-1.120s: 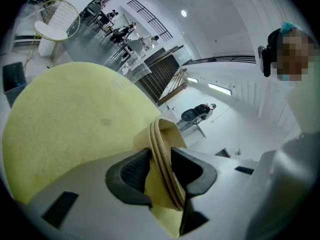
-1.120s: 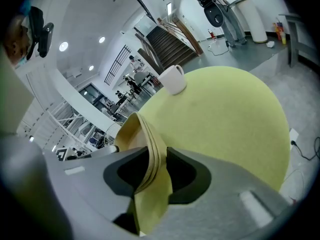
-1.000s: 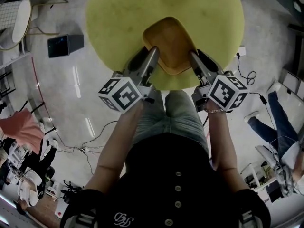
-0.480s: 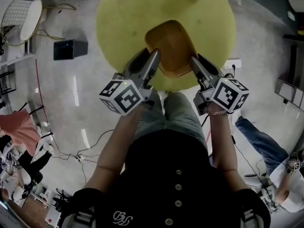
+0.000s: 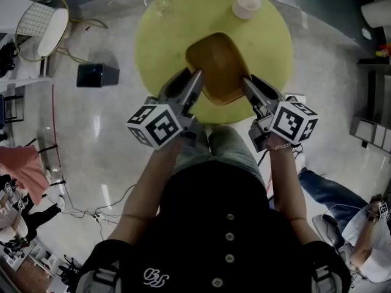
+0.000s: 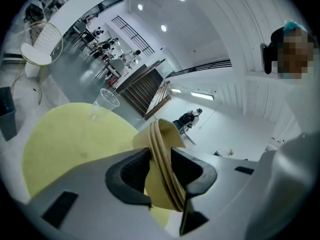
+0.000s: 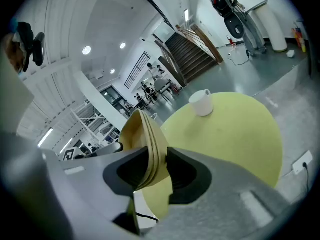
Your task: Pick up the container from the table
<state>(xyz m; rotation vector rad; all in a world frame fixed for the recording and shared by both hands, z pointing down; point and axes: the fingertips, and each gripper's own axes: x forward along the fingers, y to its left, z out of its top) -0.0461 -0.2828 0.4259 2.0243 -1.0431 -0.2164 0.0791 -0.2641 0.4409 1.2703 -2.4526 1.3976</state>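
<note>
Currently both tools are on the container (image 5: 215,63), an ochre tray-like dish at upper centre of the head view. We note the left hand-held gripper (image 5: 194,77) clamped on the dish's left rim and the right hand-held gripper (image 5: 247,83) clamped on its right rim. The container thus spans the gap between the two and reaches away from them toward the top of the frame.

In each gripper view the thin rim stands edge-on between the dark pads (image 6: 127,176). Both pads press against it, and the jaws are parted only by the wall's thickness.

The container hangs over the near edge of the round yellow-green tabletop (image 5: 159,47). It appears raised off the surface, since the gripper views show tabletop beneath its underside.

On the tabletop's far side we see a white cup (image 5: 246,5) at upper right and a clear plastic cup (image 5: 162,2) at upper left.
</note>
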